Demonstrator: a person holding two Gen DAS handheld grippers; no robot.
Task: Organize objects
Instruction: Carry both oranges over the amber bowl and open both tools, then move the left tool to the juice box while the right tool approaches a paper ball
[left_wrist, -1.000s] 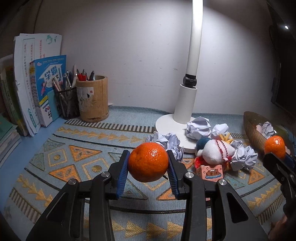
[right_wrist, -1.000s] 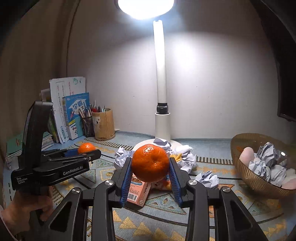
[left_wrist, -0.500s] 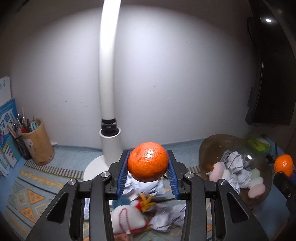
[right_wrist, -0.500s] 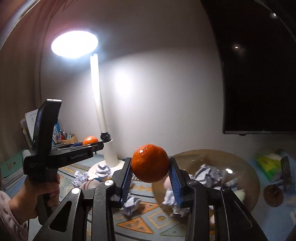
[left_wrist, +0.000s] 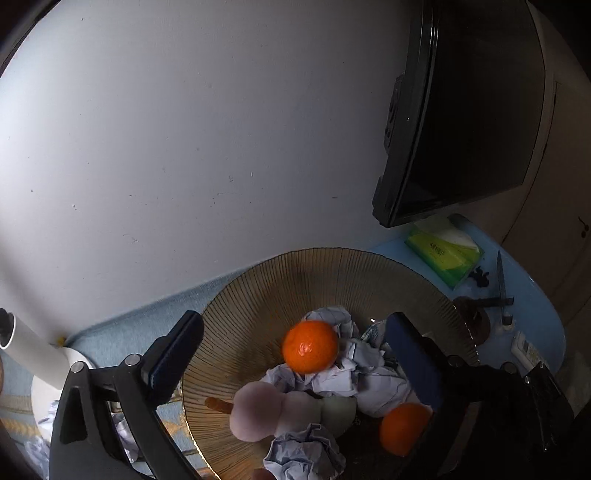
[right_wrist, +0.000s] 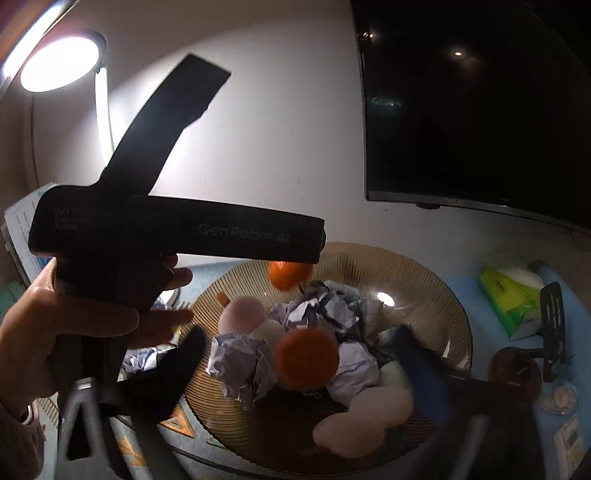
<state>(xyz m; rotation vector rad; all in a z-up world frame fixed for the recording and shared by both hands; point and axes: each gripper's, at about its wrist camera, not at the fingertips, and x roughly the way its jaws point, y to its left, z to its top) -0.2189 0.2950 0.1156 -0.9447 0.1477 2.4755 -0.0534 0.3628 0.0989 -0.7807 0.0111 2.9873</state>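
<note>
Two oranges are over the ribbed amber bowl (left_wrist: 369, 266), which fills the lower centre of both views. In the left wrist view one orange (left_wrist: 310, 346) shows just above centre-bottom, between the wide-spread fingers of the left gripper (left_wrist: 295, 354) but touching neither pad; the jaws have just been opening, and it sits over the crumpled paper balls (left_wrist: 347, 373). Whether it rests on them cannot be told. A second orange (left_wrist: 404, 428) lies at the lower right of that view, partly behind the blue pad of the right-hand finger. In the right wrist view a blurred orange (right_wrist: 307, 357) sits at lower centre between the fingers of the right gripper (right_wrist: 303, 373), whose jaws have also just been opening and stand far apart, clear of the fruit. The other orange (right_wrist: 290, 275) peeks out under the black body of the left gripper, which a hand (right_wrist: 74, 325) at the left edge grasps by its handle. The bowl also holds pale plush shapes (right_wrist: 365, 421) among the paper. A lit lamp head (right_wrist: 59, 62) glows at upper left, a dark monitor (right_wrist: 476, 99) fills the upper right, and a green tissue pack (right_wrist: 509, 299) lies at the right on the blue desk (left_wrist: 535, 295).
</note>
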